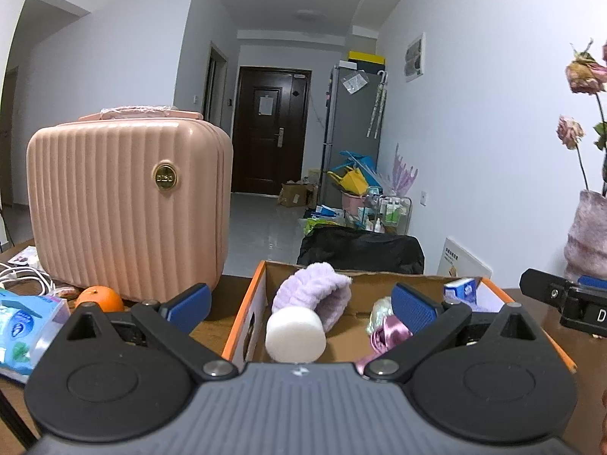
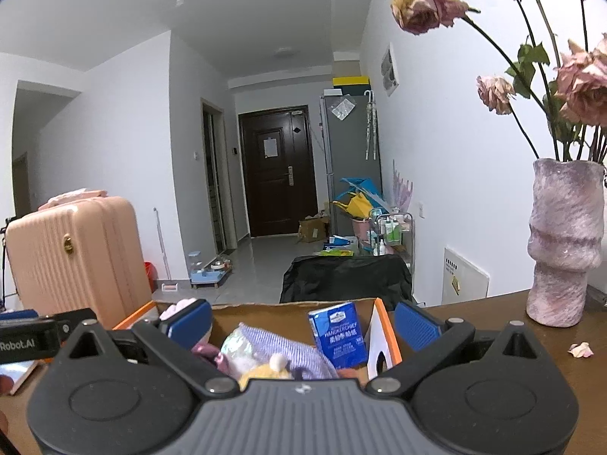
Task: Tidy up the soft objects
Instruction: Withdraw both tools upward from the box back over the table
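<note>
An open cardboard box with orange rims sits on the brown table. In the left wrist view it holds a lilac fuzzy band, a white sponge roll, a pink satin scrunchie and a blue tissue pack. My left gripper is open and empty, above the box's near left part. My right gripper is open and empty over the box's right side, above a blue handkerchief pack, a striped lilac cloth and a yellow plush.
A pink ribbed case stands left of the box, with an orange, a wipes pack and white cables beside it. A pink vase with dried roses stands at the right. A black chair is behind the table.
</note>
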A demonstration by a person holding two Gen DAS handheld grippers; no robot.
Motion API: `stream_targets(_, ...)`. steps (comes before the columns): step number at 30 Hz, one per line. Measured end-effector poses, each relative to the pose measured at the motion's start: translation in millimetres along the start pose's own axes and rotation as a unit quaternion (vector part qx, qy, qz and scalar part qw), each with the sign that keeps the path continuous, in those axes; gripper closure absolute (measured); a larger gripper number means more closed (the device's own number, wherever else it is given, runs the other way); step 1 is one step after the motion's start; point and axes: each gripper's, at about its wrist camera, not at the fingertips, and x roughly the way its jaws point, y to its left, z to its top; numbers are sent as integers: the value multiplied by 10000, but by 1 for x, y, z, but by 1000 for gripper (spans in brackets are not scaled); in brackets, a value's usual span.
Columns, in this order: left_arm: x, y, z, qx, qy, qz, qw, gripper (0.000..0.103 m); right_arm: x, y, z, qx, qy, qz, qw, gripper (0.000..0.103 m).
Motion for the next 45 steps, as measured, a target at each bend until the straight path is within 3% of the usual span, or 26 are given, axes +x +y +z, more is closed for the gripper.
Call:
stream_targets(20,-101,8,-30,246,182,-194,9993,0,-105,9,-27,-148,263,59,9995,0)
stream_targets(45,-267,14,-75,358,321,-456,9978,0,-268,30,-63,-232,434,222,9985,0)
